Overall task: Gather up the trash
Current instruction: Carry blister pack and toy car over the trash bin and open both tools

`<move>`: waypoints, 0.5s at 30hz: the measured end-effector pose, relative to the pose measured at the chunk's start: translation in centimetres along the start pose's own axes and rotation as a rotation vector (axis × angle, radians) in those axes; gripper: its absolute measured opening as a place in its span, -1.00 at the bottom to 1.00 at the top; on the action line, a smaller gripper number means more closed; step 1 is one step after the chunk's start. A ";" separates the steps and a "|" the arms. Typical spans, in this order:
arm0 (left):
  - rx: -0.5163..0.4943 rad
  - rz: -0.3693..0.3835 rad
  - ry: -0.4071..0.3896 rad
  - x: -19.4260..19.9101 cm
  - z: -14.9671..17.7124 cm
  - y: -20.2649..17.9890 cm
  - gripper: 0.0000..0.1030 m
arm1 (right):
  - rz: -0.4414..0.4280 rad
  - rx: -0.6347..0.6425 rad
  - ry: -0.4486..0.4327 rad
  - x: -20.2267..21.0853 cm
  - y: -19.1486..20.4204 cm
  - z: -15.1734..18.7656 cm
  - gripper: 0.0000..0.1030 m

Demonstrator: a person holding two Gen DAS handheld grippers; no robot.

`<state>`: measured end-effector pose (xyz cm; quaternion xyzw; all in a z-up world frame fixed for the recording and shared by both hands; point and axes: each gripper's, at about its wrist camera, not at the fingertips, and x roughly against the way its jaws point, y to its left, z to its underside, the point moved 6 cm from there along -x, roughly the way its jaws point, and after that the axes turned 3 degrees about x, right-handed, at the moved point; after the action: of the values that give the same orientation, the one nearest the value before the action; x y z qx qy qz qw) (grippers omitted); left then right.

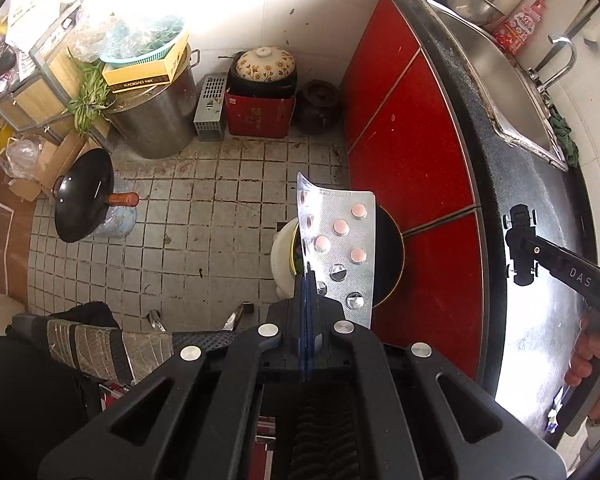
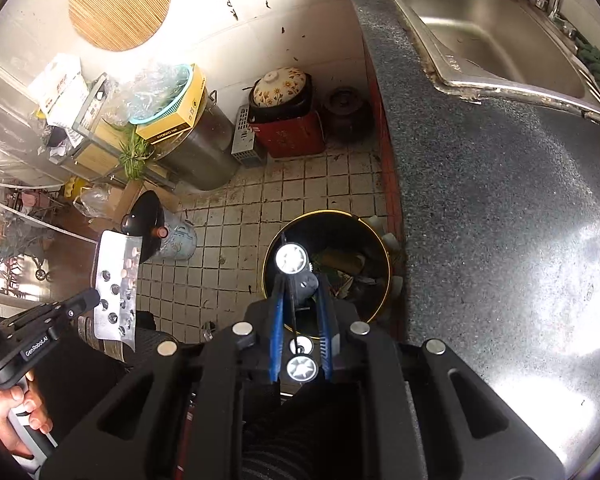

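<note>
My left gripper (image 1: 307,280) is shut on a silver pill blister pack (image 1: 340,248) with a few pink pills left in it, held upright above the floor beside the trash bin (image 1: 284,256). The pack also shows in the right wrist view (image 2: 116,280). My right gripper (image 2: 300,280) is shut on a small black toy car with white wheels (image 2: 300,296), held over the open round bin (image 2: 380,280), which holds scraps. In the left wrist view the toy car (image 1: 521,250) shows in the right gripper over the counter edge.
A dark speckled counter (image 2: 500,200) with a steel sink (image 2: 492,32) runs along the right, over red cabinet doors (image 1: 412,152). On the tiled floor (image 1: 204,216) stand a steel pot (image 1: 156,116), a flowered clay pot (image 1: 265,66), a dark jar (image 1: 318,106) and a black wok (image 1: 85,196).
</note>
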<state>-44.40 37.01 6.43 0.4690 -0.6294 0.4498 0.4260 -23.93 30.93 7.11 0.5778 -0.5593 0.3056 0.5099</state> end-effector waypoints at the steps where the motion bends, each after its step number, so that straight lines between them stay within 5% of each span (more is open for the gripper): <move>1: -0.006 0.003 0.003 -0.2 -0.1 -0.3 -1.00 | 0.001 0.006 0.004 -0.1 0.0 0.0 -0.70; 9: -0.070 0.027 0.028 -1.8 -0.7 -4.1 -1.00 | -0.021 -0.027 0.013 0.3 -1.5 -0.2 -0.70; 13: -0.078 0.044 0.053 -2.6 -0.9 -4.9 -1.00 | -0.100 -0.040 0.031 0.3 -1.2 -0.1 -0.69; 14: -0.081 0.058 0.073 -2.8 -0.9 -5.2 -1.00 | -0.106 -0.032 0.028 0.4 -1.0 -0.2 -0.63; 15: -0.084 0.081 0.095 -3.1 -0.9 -5.6 -1.00 | -0.111 -0.034 0.015 0.6 -0.8 -0.4 -0.10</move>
<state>-38.27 37.62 4.57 0.4031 -0.6454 0.4613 0.4562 -22.95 30.98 7.61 0.5968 -0.5277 0.2716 0.5401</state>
